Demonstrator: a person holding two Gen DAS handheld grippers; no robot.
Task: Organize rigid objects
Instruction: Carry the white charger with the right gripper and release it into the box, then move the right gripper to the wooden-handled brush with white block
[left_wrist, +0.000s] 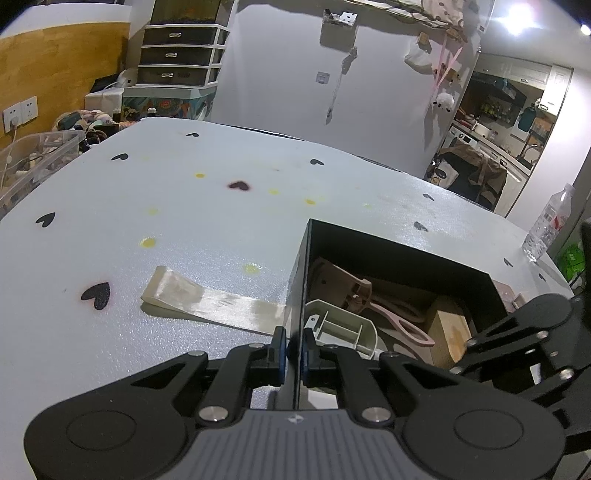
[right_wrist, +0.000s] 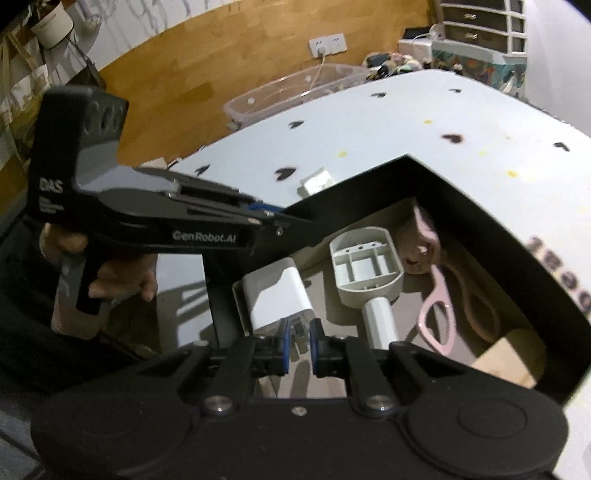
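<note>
A black open box (left_wrist: 399, 245) (right_wrist: 476, 218) stands on the white table. My left gripper (left_wrist: 293, 352) is shut on the box's left wall, also seen from the side in the right wrist view (right_wrist: 273, 218). Inside lie a grey-white scoop (right_wrist: 365, 266) (left_wrist: 340, 326), pink scissors (right_wrist: 439, 295) (left_wrist: 391, 314), a wooden block (left_wrist: 452, 332) (right_wrist: 513, 354) and a white charger plug (right_wrist: 277, 291). My right gripper (right_wrist: 300, 343) hovers over the box, its fingers close around the charger's prongs; its arm shows in the left wrist view (left_wrist: 524, 328).
A clear flat strip of plastic (left_wrist: 207, 299) lies on the table left of the box. A water bottle (left_wrist: 548, 221) stands at the table's far right edge. A clear storage bin (right_wrist: 295, 88) and drawers (left_wrist: 181, 51) stand beyond the table.
</note>
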